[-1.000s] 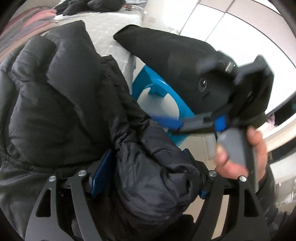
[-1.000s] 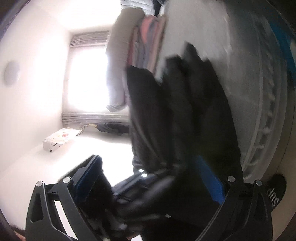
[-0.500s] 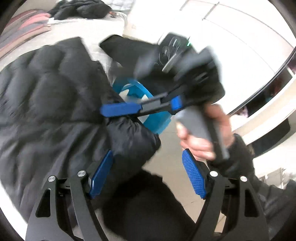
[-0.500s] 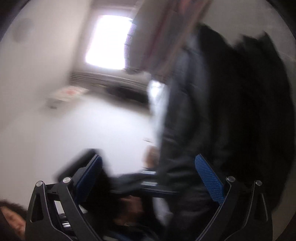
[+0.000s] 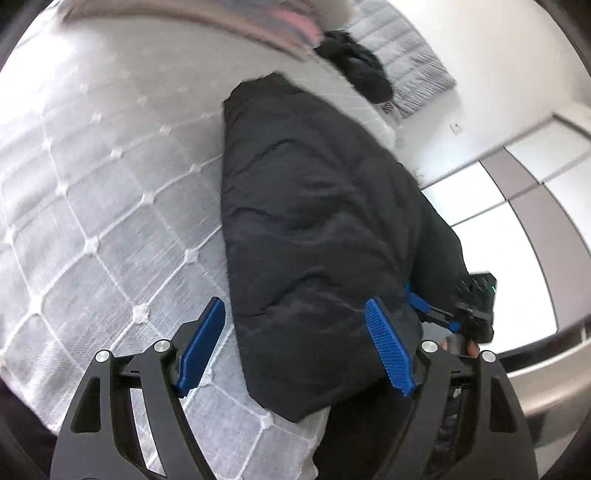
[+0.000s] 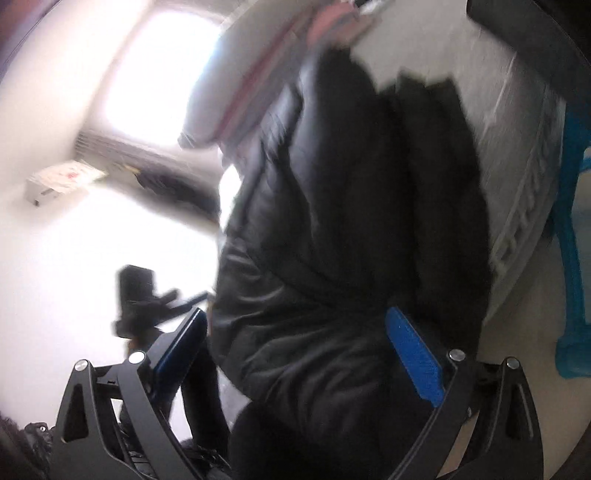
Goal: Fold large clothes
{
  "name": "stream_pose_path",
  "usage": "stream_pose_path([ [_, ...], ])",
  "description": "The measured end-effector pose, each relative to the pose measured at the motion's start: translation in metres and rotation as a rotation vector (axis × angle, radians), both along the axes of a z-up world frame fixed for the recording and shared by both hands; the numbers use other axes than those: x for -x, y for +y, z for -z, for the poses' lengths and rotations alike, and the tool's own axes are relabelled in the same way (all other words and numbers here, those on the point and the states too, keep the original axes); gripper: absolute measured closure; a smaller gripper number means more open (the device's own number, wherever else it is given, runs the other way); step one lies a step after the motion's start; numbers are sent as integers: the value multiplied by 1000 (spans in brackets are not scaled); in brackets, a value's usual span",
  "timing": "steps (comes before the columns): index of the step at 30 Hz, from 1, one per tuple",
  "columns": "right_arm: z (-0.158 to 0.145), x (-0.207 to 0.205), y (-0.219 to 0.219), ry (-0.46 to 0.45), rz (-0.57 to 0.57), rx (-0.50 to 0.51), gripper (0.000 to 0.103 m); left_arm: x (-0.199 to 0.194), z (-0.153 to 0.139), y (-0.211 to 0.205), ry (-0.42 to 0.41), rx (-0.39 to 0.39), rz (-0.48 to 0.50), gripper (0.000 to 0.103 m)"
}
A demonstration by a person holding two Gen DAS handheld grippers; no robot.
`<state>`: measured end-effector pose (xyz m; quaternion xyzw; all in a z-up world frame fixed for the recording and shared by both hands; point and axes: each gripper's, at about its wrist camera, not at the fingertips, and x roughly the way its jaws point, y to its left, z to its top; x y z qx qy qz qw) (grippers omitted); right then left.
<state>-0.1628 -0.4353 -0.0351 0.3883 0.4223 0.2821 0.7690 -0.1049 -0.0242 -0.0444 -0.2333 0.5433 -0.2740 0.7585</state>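
Observation:
A black puffer jacket lies folded lengthwise on the white quilted mattress. My left gripper hovers open over its near end. One pad is above bare mattress and the other above the jacket, and neither presses on it. My right gripper reaches in at the jacket's right edge, by the side of the mattress. In the right wrist view, which is blurred, the jacket fills the space past my right gripper. Its jaws stand wide and the blue pad faces show uncovered.
Another dark garment lies at the far end of the mattress beside a pink and grey striped blanket. A blue plastic stool stands by the bed's side. Wardrobe doors are on the right, with a bright window beyond.
My left gripper let go of the bunched jacket fold, opened and swung across to look down on the mattress. The jacket now lies flat. The right gripper rolled and stayed close to the jacket.

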Motion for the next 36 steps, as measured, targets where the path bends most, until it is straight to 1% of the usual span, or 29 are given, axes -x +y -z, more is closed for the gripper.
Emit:
stream_pose_path([
  [2, 2, 7, -12, 0, 72, 54, 7, -8, 18, -1, 48, 26, -15, 28],
  [3, 7, 8, -15, 13, 81, 61, 7, -12, 25, -4, 62, 34, -21, 28],
  [5, 20, 8, -16, 62, 87, 67, 7, -17, 40, -5, 100, 73, -31, 28],
  [7, 35, 13, -21, 87, 84, 73, 7, -20, 49, -9, 119, 85, -39, 28],
  [12, 61, 12, -26, 146, 60, 44, 7, -32, 71, -17, 173, 158, -46, 28],
  [13, 70, 15, -37, 152, 52, 34, 7, -34, 75, -19, 181, 173, -48, 28],
  [14, 70, 14, -39, 163, 44, 20, 7, -35, 78, -20, 189, 188, -49, 28],
  [16, 80, 10, -39, 191, 29, -25, 7, -37, 87, -22, 213, 230, -52, 28],
  [19, 93, 4, -38, 201, 0, -103, 7, -42, 100, -27, 238, 282, -61, 25],
  [21, 105, 1, -39, 222, -28, -192, 7, -43, 106, -27, 255, 321, -68, 25],
  [23, 116, -2, -37, 242, -28, -225, 7, -39, 106, -26, 268, 355, -77, 23],
  [24, 121, -3, -37, 248, -31, -251, 7, -39, 108, -23, 270, 361, -75, 23],
  [26, 129, -4, -38, 256, -29, -293, 7, -42, 111, -30, 276, 361, -63, 22],
  [28, 133, -4, -41, 242, -40, -306, 7, -46, 112, -36, 278, 352, -52, 22],
  [30, 136, -2, -41, 216, -48, -305, 9, -50, 112, -43, 276, 330, -39, 22],
  [31, 135, -1, -39, 206, -51, -299, 22, -51, 109, -46, 270, 316, -33, 22],
  [32, 134, 0, -38, 199, -51, -293, 44, -52, 107, -50, 254, 292, -27, 22],
  [33, 131, 3, -40, 187, -39, -287, 48, -54, 104, -53, 239, 276, -24, 25],
  [34, 127, 5, -40, 172, -34, -274, 58, -55, 99, -57, 213, 243, -20, 33],
  [35, 120, 8, -42, 147, -26, -259, 66, -56, 94, -58, 195, 222, -17, 41],
  [36, 114, 10, -41, 132, -19, -248, 69, -53, 86, -60, 162, 189, -17, 46],
])
